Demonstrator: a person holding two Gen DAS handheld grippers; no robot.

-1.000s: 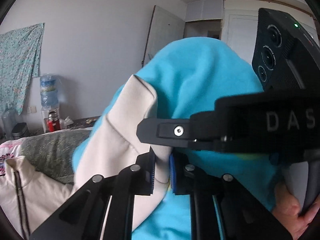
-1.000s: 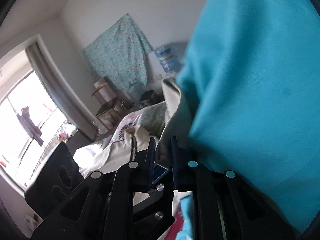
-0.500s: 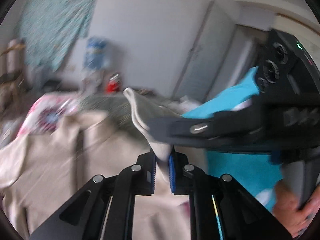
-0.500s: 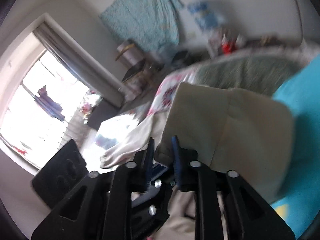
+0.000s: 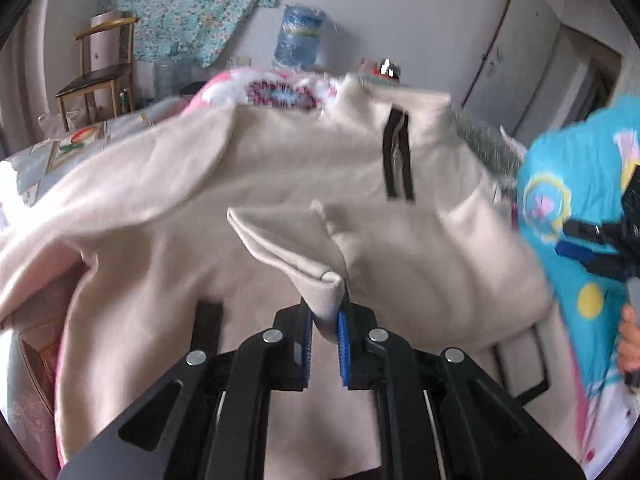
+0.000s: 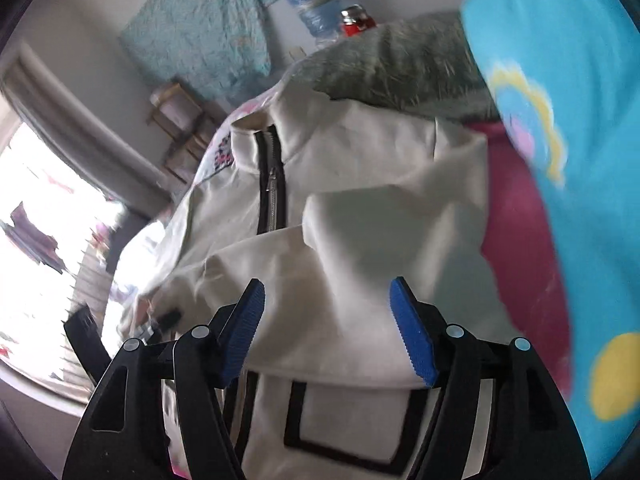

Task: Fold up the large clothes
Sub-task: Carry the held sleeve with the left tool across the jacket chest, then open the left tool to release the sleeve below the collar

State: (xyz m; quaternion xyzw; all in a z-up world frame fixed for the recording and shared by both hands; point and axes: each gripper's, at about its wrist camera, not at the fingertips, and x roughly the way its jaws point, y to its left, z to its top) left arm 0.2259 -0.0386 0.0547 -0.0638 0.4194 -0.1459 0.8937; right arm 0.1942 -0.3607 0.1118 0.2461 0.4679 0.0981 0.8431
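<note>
A cream zip-neck sweatshirt (image 5: 280, 184) with black trim lies spread on the bed, collar at the far end. Its right sleeve is folded across the chest. My left gripper (image 5: 323, 322) is shut on the sleeve cuff (image 5: 296, 256), held just above the body. In the right wrist view the same sweatshirt (image 6: 360, 208) fills the middle. My right gripper (image 6: 328, 316) is open, its blue pads wide apart over the folded sleeve, holding nothing. It also shows at the right edge of the left wrist view (image 5: 600, 248).
A bright blue printed cloth (image 6: 568, 128) hangs at the right. A grey-green pillow (image 6: 400, 68) lies beyond the collar. A wooden chair (image 5: 100, 76) and a water bottle (image 5: 298, 38) stand at the far wall. A window (image 6: 36, 240) is at the left.
Both grippers came down from the raised blue cloth toward the bed, laying the sleeve across the sweatshirt. My right gripper has opened and let go of the sleeve; my left stays shut on the cuff.
</note>
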